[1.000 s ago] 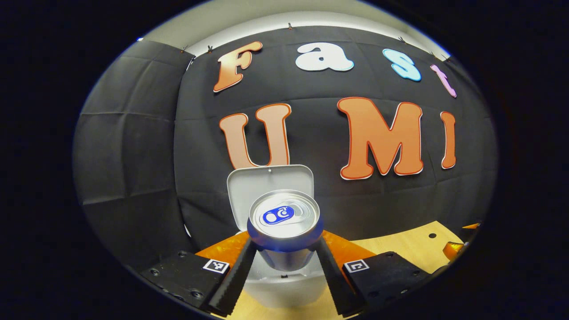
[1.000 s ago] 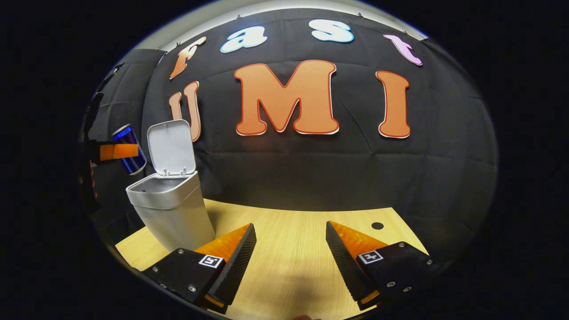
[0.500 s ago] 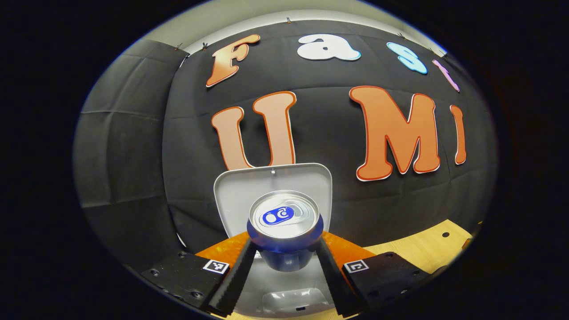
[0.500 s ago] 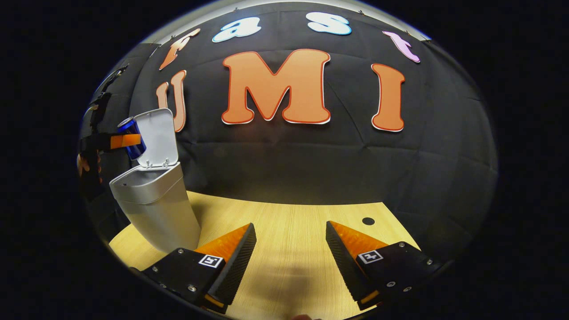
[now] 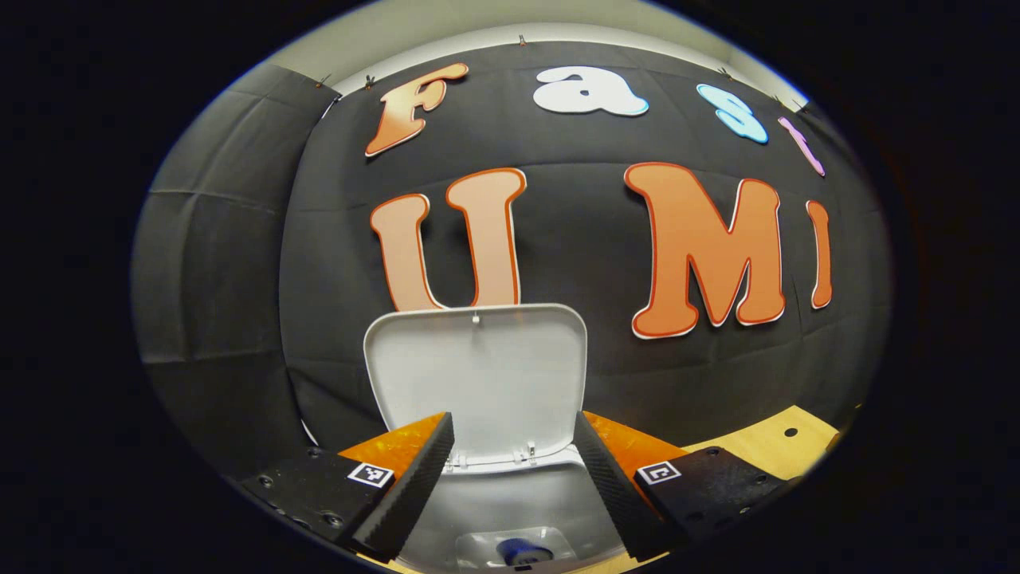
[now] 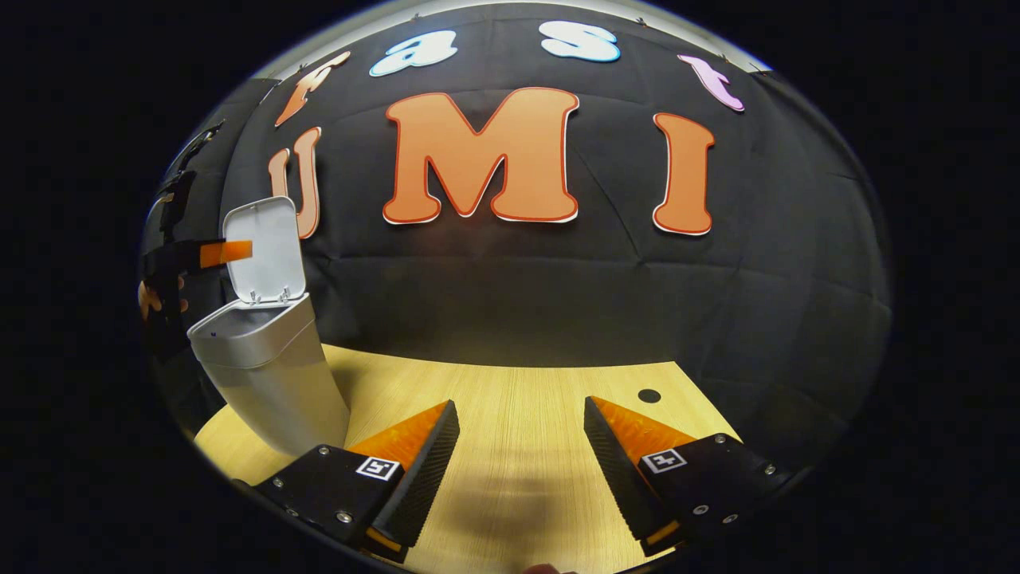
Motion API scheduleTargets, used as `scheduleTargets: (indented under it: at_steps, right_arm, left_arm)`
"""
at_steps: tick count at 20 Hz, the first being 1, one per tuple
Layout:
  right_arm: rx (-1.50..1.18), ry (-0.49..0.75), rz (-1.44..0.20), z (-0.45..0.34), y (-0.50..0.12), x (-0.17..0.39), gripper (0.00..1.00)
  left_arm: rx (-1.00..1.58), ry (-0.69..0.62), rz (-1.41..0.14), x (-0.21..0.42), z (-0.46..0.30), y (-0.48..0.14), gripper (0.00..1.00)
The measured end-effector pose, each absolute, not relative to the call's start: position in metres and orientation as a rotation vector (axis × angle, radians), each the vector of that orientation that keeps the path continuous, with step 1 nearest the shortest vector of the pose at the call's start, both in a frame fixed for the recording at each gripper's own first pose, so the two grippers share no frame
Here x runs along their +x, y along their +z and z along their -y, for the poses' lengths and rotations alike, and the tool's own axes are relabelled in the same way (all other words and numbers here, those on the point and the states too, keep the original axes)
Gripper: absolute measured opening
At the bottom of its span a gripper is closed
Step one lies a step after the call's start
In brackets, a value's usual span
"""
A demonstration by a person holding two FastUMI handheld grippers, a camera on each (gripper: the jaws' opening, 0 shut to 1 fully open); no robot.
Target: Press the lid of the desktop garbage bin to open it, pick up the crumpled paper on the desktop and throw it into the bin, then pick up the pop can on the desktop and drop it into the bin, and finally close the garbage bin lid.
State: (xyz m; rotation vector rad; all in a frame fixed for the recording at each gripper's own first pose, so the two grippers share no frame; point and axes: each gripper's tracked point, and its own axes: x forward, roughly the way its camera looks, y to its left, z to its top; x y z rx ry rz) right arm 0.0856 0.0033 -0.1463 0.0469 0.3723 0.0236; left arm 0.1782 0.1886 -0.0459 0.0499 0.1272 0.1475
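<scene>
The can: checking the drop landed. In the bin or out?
In. The can lies at the bottom of the open bin, below the empty left gripper.

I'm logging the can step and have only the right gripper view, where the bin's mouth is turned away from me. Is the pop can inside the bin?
Observer: Yes. The left gripper view looks down into the bin, and the pop can sits at its bottom with a blue end showing.
Operator: Is the left gripper holding anything?
Observer: No. The left gripper is open above the bin's mouth, with nothing between its fingers. The upright lid shows through the gap.
</scene>
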Motion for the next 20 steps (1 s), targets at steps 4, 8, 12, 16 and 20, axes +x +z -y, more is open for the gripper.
scheduleTargets:
  at_steps: [4,8,12,16,20]
  right_arm:
    - [0.048,0.033,-0.357,-0.004,-0.139,0.082,0.94]
    - [0.048,0.041,-0.352,-0.002,-0.137,0.079,0.94]
    - [0.057,0.041,-0.343,0.001,-0.133,0.077,0.94]
    - [0.056,0.032,-0.338,0.005,-0.133,0.075,0.94]
    - [0.056,0.023,-0.334,0.008,-0.132,0.072,0.94]
  left_arm:
    - [0.014,0.173,-0.095,0.188,-0.201,-0.005,0.95]
    - [0.038,0.173,-0.057,0.206,-0.211,0.043,0.94]
    - [0.001,0.184,-0.043,0.232,-0.225,0.086,0.94]
    - [-0.018,0.169,-0.055,0.263,-0.237,0.126,0.94]
    - [0.012,0.141,-0.154,0.288,-0.237,0.114,0.95]
